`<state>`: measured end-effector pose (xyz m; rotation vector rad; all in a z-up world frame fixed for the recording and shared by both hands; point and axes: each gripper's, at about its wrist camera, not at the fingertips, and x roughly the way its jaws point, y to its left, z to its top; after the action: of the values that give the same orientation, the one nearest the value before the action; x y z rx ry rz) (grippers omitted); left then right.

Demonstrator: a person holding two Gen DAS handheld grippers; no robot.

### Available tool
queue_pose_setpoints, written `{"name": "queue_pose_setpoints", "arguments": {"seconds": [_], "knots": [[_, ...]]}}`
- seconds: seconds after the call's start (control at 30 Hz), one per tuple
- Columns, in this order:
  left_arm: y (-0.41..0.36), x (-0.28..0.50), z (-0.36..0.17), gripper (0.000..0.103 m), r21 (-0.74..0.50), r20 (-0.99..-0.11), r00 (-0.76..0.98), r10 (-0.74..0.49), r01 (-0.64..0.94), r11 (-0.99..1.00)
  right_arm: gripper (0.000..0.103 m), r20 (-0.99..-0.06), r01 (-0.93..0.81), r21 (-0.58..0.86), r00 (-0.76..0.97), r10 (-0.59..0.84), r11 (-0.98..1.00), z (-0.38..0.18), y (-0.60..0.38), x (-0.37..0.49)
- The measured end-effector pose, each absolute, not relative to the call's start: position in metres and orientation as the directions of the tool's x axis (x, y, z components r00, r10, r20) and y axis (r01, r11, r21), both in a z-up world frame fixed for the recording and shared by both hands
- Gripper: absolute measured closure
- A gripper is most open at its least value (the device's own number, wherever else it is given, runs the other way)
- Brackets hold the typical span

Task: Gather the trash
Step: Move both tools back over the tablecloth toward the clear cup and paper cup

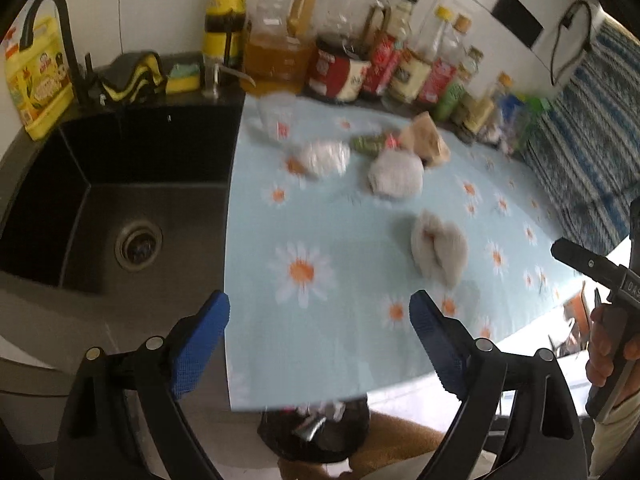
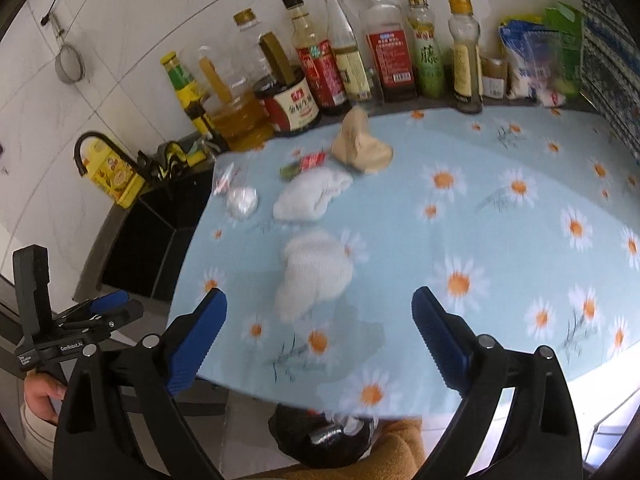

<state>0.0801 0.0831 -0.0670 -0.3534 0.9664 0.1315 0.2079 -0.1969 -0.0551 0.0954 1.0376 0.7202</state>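
Observation:
Several pieces of trash lie on the daisy-print counter mat [image 1: 340,344] [image 2: 480,208]: crumpled white tissues [image 1: 439,251] [image 2: 316,272], [image 1: 396,172] [image 2: 310,196], a smaller wad [image 1: 323,157] [image 2: 242,200], a crumpled brown paper [image 1: 426,140] [image 2: 360,144], a red-green wrapper [image 1: 374,143] [image 2: 306,163] and a clear plastic wrapper [image 1: 276,124] [image 2: 224,178]. My left gripper [image 1: 320,344] is open and empty above the mat's near edge. My right gripper [image 2: 320,340] is open and empty, just short of the nearest tissue. A black bin bag with trash [image 1: 316,428] [image 2: 324,436] sits below the counter edge.
A black sink [image 1: 116,216] lies left of the mat, with a faucet [image 1: 52,20] and yellow bottle [image 1: 36,80]. Several sauce and oil bottles [image 2: 360,52] line the back wall. A striped cloth [image 1: 588,152] lies at the right. The left gripper shows in the right wrist view [image 2: 80,320].

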Motion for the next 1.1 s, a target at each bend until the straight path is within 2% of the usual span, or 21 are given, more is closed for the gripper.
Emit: {"name": "queue_pose_setpoints", "arguments": {"seconds": [0.07, 0.13, 0.43, 1.1], "knots": [[0.085, 0.093, -0.058, 0.013, -0.233, -0.813, 0.581, -0.034, -0.272, 0.934, 0.010, -0.742, -0.527, 0.383, 0.313, 0.593, 0.758, -0.045, -0.194, 0.226], [0.086, 0.108, -0.048, 0.007, -0.223, -0.805, 0.593, -0.016, -0.279, 0.934, 0.005, -0.728, -0.548, 0.373, 0.326, 0.603, 0.748, -0.035, -0.192, 0.240], [0.087, 0.159, -0.027, 0.007, -0.158, -0.804, 0.592, 0.056, -0.304, 0.939, 0.005, -0.725, -0.598, 0.347, 0.317, 0.611, 0.722, -0.029, -0.179, 0.303], [0.126, 0.263, -0.079, 0.007, -0.011, -0.897, 0.414, 0.155, -0.371, 0.928, 0.005, -0.808, -0.719, 0.259, 0.204, 0.552, 0.645, -0.090, -0.115, 0.383]]}}
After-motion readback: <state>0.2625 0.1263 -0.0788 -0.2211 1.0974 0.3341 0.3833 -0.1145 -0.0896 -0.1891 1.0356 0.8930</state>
